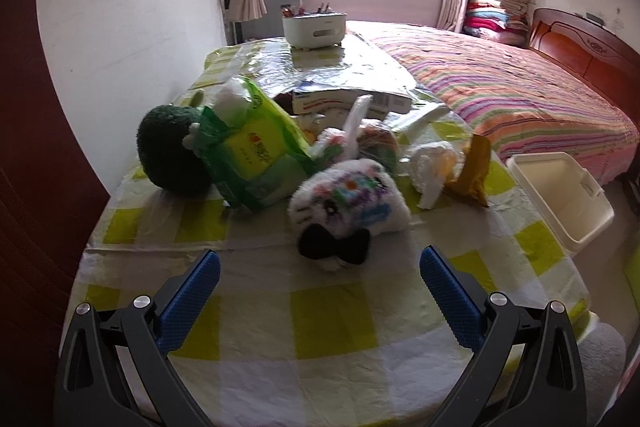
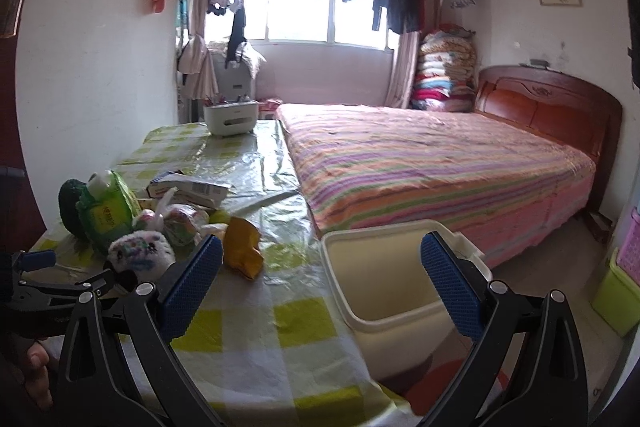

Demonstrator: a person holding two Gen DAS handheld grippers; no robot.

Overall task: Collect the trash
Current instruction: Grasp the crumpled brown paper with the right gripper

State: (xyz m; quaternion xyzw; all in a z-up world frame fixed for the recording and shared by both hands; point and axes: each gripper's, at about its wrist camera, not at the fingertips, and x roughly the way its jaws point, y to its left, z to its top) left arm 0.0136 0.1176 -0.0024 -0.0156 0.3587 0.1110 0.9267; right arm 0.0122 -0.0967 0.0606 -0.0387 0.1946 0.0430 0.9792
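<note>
Trash (image 1: pixel 440 163) lies mid-frame on the checked surface (image 1: pixel 280 327): white crumpled wrap, a yellow wrapper (image 1: pixel 472 167) and a green bag (image 1: pixel 256 155), mixed with plush toys (image 1: pixel 352 203). The bin (image 2: pixel 380 287) at the surface's right edge looks bare inside; its near wall is cut off by the right claw (image 2: pixel 320 279). Both claws are spread, holding nothing; the left claw (image 1: pixel 320 291) hovers low centre. A white caddy (image 1: pixel 314 29) at the upper centre holds items too small to tell.
</note>
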